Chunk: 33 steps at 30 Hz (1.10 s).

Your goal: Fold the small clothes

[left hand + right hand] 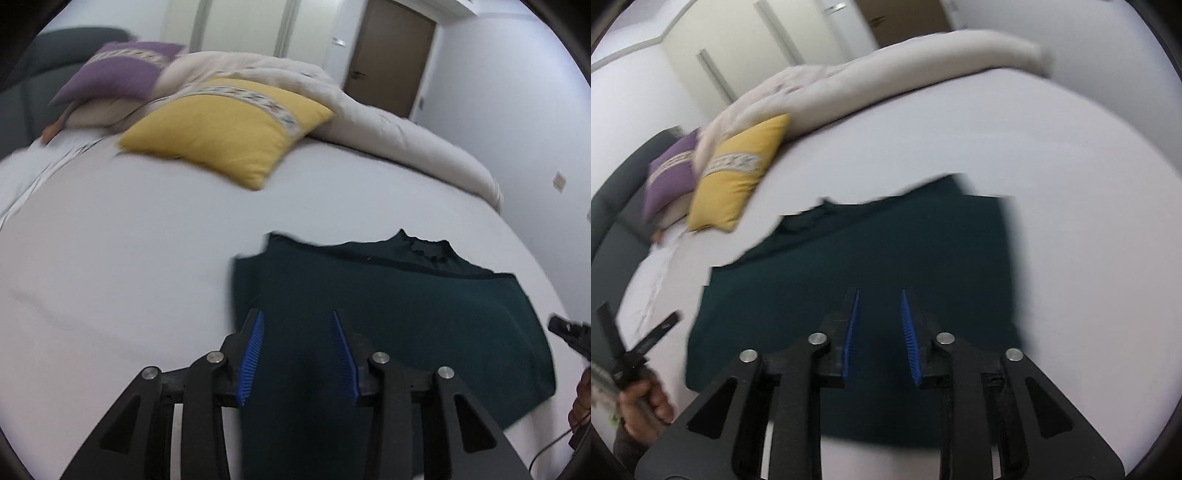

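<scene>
A dark green garment (pixel 399 295) lies flat on the white bed sheet (pixel 129 266), with its collar at the far edge. It also shows in the right wrist view (pixel 886 251). My left gripper (pixel 298 317) is open and empty, hovering over the garment's near left part. My right gripper (pixel 880 295) is open and empty, hovering over the garment's near middle. The left gripper also shows at the left edge of the right wrist view (pixel 639 339), and the right gripper at the right edge of the left wrist view (pixel 569 332).
A yellow pillow (pixel 229 129) and a purple pillow (pixel 114 70) lie at the far side of the bed, with a rolled beige duvet (pixel 388 122) behind them. A dark headboard (pixel 44 74) is at far left. A brown door (pixel 391 55) stands beyond.
</scene>
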Tool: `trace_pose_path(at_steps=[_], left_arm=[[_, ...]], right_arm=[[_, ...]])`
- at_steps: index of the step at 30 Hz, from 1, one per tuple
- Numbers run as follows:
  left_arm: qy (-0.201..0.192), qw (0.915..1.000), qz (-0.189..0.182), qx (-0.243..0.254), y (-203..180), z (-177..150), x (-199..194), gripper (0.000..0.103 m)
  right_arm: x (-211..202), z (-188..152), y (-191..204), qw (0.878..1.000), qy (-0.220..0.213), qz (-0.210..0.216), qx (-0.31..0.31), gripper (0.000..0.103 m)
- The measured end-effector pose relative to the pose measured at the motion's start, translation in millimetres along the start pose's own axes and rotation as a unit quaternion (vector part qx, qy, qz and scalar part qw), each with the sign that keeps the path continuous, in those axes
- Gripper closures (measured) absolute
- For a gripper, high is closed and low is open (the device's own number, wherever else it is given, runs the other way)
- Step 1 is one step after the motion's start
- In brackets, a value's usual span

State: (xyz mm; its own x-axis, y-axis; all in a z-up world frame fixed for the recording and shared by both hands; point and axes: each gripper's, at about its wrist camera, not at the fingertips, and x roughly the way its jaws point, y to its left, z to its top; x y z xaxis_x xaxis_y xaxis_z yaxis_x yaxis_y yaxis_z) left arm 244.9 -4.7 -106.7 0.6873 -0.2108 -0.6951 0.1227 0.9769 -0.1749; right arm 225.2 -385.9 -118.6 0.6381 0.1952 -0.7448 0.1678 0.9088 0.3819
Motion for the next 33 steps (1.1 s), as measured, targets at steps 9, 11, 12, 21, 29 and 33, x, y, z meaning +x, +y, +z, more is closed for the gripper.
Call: trace_pose_path(at_steps=[9,11,12,21,29,33], left_arm=[[0.043,0.9991,0.003,0.001,0,9,82,0.06],[0.039,0.9992,-0.007,-0.005,4,9,83,0.06],[0.037,0.9991,-0.015,-0.011,7,9,84,0.06],[0.039,0.9938,-0.053,-0.09,38,6,56,0.065],[0.024,0.9975,-0.057,-0.036,7,-27,-5,0.052],[0.051,0.9964,-0.049,-0.046,19,-48,11,0.06]], right_arm=[[112,34,-21,0.994,0.042,0.056,0.087,0.085],[109,42,-52,0.99,0.018,0.065,0.127,0.09],[105,43,-66,0.988,0.005,0.065,0.14,0.094],[47,40,-130,0.982,-0.055,-0.011,0.182,0.088],[12,-20,-10,0.99,0.012,0.132,0.049,0.055],[45,-59,23,0.988,0.077,0.136,0.008,0.055]])
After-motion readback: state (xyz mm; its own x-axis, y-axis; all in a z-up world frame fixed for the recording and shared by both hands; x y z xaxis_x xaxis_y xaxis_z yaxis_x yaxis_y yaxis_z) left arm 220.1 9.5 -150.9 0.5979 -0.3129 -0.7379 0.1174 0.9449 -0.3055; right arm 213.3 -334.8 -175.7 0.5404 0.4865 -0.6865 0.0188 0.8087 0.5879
